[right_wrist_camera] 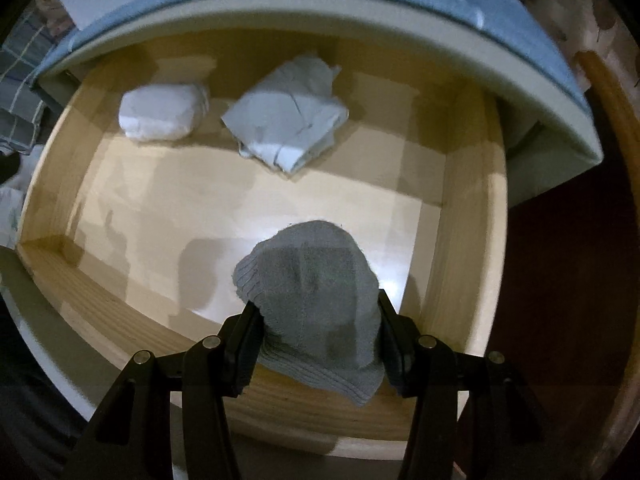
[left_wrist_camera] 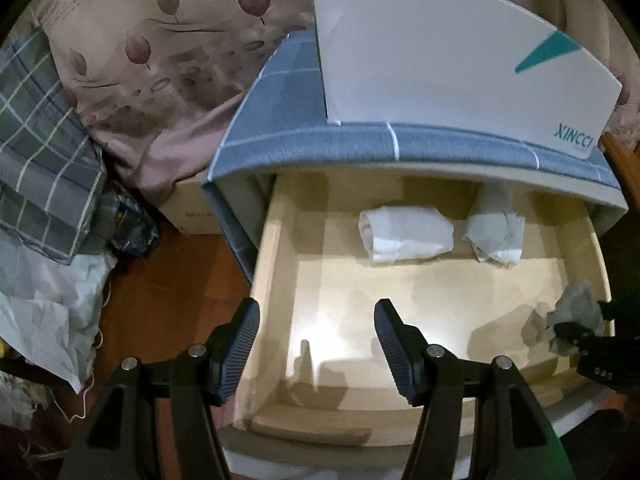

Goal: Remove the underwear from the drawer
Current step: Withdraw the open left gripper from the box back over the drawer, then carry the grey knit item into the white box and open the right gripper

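The pale wooden drawer (left_wrist_camera: 276, 240) (right_wrist_camera: 468, 208) stands pulled out of a cabinet draped in blue checked cloth (left_wrist_camera: 360, 142). At its back lie a rolled white garment (left_wrist_camera: 404, 238) (right_wrist_camera: 160, 114) and a folded white garment (left_wrist_camera: 496, 236) (right_wrist_camera: 288, 120). My right gripper (right_wrist_camera: 316, 320) is shut on a grey ribbed garment (right_wrist_camera: 316, 292), held above the drawer's front; in the left wrist view that grey garment (left_wrist_camera: 572, 312) shows at the right edge in the right gripper (left_wrist_camera: 576, 332). My left gripper (left_wrist_camera: 316, 320) hangs open over the drawer's front left with nothing between its fingers.
A white box (left_wrist_camera: 460, 52) marked XINCCI sits on the cabinet top. Left of the cabinet are a leaf-print bedspread (left_wrist_camera: 160, 60), a checked cloth bundle (left_wrist_camera: 44, 152), a cardboard box (left_wrist_camera: 192, 204), white bags (left_wrist_camera: 48, 300) and the brown floor (left_wrist_camera: 172, 300).
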`<act>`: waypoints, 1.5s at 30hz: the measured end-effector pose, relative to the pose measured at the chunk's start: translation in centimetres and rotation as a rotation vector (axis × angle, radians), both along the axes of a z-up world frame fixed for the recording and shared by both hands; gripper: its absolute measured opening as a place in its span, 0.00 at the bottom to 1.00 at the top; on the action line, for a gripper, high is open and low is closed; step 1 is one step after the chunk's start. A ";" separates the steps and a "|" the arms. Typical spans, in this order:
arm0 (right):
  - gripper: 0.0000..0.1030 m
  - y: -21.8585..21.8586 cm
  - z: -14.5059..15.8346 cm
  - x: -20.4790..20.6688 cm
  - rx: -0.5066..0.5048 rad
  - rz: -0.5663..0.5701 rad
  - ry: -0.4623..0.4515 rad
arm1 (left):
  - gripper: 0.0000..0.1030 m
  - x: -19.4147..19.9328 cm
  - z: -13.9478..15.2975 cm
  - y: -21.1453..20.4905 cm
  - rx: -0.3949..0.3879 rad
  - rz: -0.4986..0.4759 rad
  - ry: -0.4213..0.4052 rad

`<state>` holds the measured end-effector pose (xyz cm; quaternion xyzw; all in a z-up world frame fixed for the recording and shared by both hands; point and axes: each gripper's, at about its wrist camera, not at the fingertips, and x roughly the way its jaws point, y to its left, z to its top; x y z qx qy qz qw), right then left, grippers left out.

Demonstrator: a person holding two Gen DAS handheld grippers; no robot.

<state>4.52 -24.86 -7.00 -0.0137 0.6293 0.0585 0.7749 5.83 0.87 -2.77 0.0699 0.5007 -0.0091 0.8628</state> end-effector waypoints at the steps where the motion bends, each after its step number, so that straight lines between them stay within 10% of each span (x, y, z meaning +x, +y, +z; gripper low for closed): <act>1: 0.47 0.0 0.3 -0.1 -0.003 0.005 -0.016 | 0.59 -0.1 -0.3 -0.2 0.002 0.004 0.016; 11: 0.47 0.2 2.4 -0.3 0.025 0.051 -0.144 | 0.59 -0.1 -0.2 3.1 -0.145 0.139 -0.003; 37: 0.47 1.2 21.5 6.0 0.136 0.014 -0.485 | 0.59 -0.5 0.3 2.9 -0.115 0.122 -0.033; 45: 0.48 1.0 23.2 11.4 0.136 -0.032 -0.491 | 0.59 -0.5 0.3 3.0 -0.114 0.125 -0.031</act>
